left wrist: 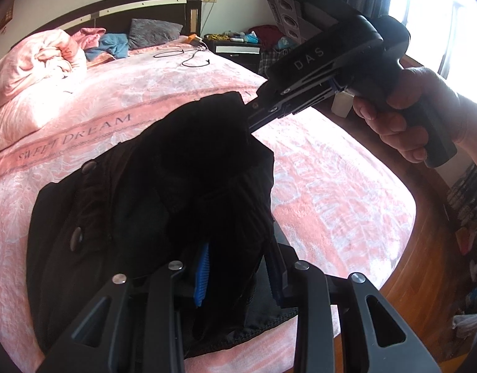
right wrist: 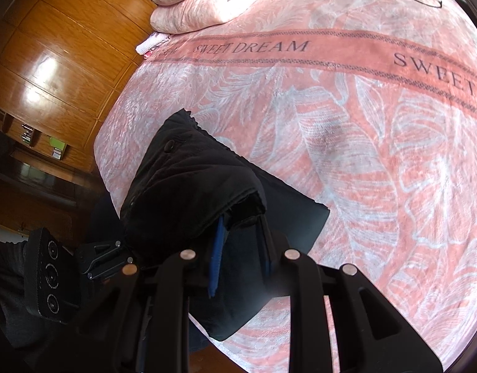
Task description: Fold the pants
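One pair of black pants [left wrist: 163, 192] bunched up over the near edge of the bed [left wrist: 325, 186], two corners pinched so the cloth hangs between for a fold. Left gripper [left wrist: 238, 273] fingers clenched on cloth; right gripper [right wrist: 241, 258] fingers likewise. Two grippers, two snap buttons [left wrist: 77, 237] showing, one quilt [left wrist: 30, 68] by the headboard.

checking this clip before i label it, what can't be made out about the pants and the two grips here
- Left wrist view: the black pants read as one dark mass; folds and layers are lost in shadow.
- Left wrist view: the right gripper has its fingertips buried in the cloth.
- Right wrist view: the left gripper is mostly hidden behind the pants.
- Both views: the waist or leg ends hang below the grippers, cut off by the linkages and the frame edge.
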A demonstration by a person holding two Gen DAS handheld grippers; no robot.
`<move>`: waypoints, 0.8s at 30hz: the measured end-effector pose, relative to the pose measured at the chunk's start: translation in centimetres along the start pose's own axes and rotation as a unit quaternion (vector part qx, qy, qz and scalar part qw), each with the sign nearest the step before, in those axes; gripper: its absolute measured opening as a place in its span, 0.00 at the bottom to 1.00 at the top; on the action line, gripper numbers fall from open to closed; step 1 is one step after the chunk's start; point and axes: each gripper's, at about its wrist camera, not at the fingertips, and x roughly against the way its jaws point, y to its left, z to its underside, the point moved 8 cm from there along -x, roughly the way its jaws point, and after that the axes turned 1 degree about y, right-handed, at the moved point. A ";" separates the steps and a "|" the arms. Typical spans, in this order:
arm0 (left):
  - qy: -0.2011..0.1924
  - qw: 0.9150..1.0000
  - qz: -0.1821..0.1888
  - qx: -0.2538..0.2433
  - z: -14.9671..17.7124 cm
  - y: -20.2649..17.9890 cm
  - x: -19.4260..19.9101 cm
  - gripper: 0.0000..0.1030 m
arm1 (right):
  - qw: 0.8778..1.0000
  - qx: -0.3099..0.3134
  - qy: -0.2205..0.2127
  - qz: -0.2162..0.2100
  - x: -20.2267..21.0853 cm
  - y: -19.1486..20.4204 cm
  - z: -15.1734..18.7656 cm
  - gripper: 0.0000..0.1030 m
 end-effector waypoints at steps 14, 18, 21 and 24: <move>0.032 0.999 -0.019 -0.038 1.7 -1.1 -2.2 0.35 | 0.998 -0.052 -0.008 -0.023 -2.0 -3.3 3.5 0.28; 0.034 0.999 -0.007 -0.039 2.2 -1.5 -1.9 0.41 | 0.997 -0.079 -0.025 -0.011 -0.8 -3.9 4.5 0.44; 0.030 0.999 0.018 -0.037 2.2 -1.5 0.3 0.58 | 0.993 -0.098 -0.063 0.006 1.5 -4.0 4.9 0.52; -0.010 0.999 0.028 -0.035 1.7 -0.5 4.1 0.82 | 0.988 -0.098 -0.116 0.000 4.0 -2.6 4.7 0.52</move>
